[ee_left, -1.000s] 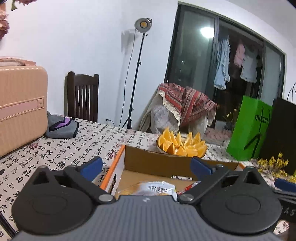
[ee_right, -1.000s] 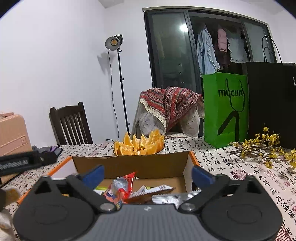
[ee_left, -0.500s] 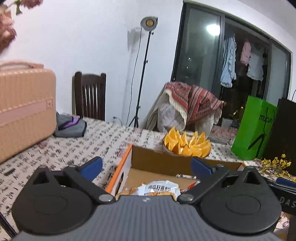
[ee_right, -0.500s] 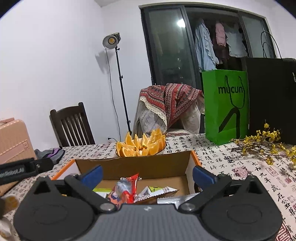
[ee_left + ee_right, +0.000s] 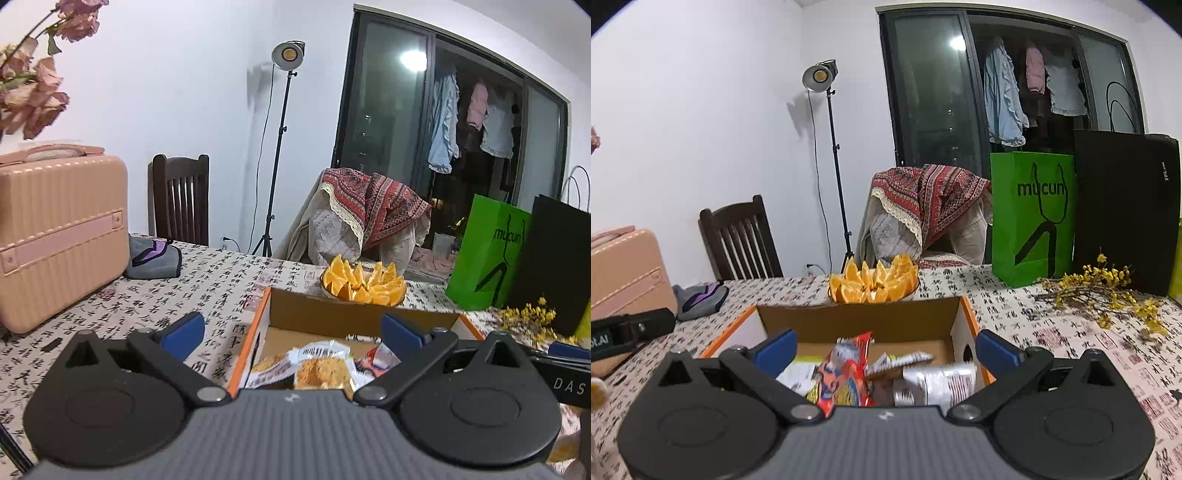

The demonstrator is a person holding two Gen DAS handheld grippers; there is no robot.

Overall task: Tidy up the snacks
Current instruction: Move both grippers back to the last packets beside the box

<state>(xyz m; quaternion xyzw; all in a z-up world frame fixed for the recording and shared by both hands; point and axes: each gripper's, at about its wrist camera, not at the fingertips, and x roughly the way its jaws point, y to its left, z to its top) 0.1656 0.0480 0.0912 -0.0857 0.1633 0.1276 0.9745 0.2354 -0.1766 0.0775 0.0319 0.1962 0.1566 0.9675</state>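
An open cardboard box with orange edges (image 5: pixel 354 317) (image 5: pixel 857 317) sits on the table and holds several snack packets. In the left wrist view a white and orange packet (image 5: pixel 321 365) lies at its near side. In the right wrist view a red packet (image 5: pixel 846 373) and a silver packet (image 5: pixel 938 380) lie in it. My left gripper (image 5: pixel 291 330) is open and empty, above the box's near left corner. My right gripper (image 5: pixel 884 345) is open and empty, above the box's near edge. The other gripper shows at the frame edge in each view.
A bowl of orange wedges (image 5: pixel 364 284) (image 5: pixel 873 280) stands just behind the box. A pink suitcase (image 5: pixel 59 236) and a grey pouch (image 5: pixel 155 258) are at the left. A green bag (image 5: pixel 1032 218), a black bag (image 5: pixel 1126 210) and yellow flowers (image 5: pixel 1108 291) are at the right.
Both grippers have risen and tilted down a little, so more of the box's inside and its packets shows. Both stay open and empty.
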